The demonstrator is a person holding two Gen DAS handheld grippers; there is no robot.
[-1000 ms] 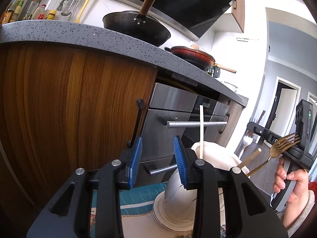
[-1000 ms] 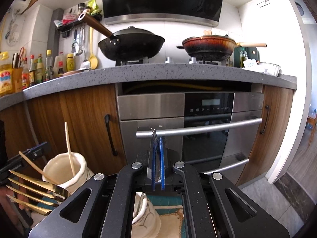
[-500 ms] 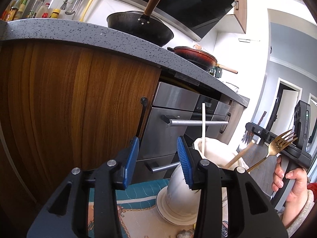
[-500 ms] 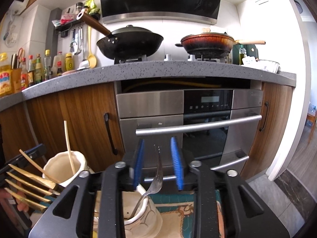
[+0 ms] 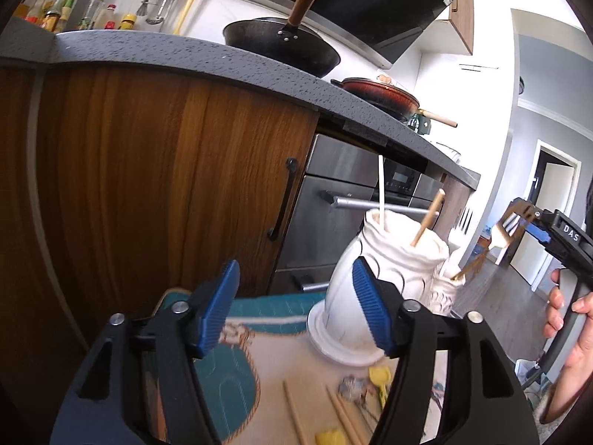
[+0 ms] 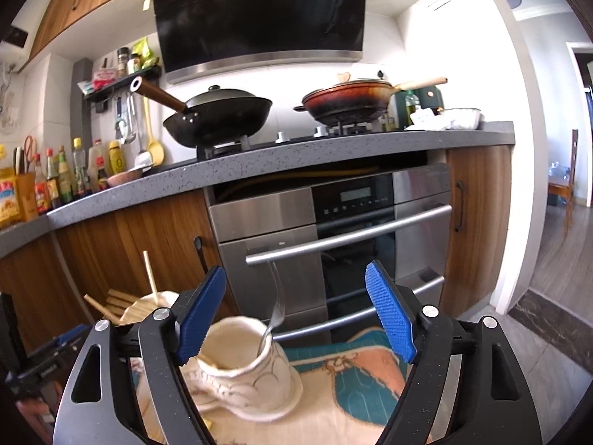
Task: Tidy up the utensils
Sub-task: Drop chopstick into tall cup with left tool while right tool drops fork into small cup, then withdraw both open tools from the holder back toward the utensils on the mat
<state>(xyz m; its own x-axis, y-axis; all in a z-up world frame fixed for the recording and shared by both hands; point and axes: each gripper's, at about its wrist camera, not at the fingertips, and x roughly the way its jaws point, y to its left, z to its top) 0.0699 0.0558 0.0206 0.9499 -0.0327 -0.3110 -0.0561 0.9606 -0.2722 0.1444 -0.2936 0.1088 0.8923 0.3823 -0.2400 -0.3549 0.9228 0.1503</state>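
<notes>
Right gripper: jaws just opened wide, nothing between them; fork stands in the cream holder; left gripper: jaws just widened, empty.

Gripper pads: blue, ribbed; frames black. Utensil holder: cream, relief pattern. Fork: silver. Mat: teal, peach, cream motif. Chopsticks: tan. Countertop: grey, speckled. Cabinet doors: brown woodgrain. Wok: black.
</notes>
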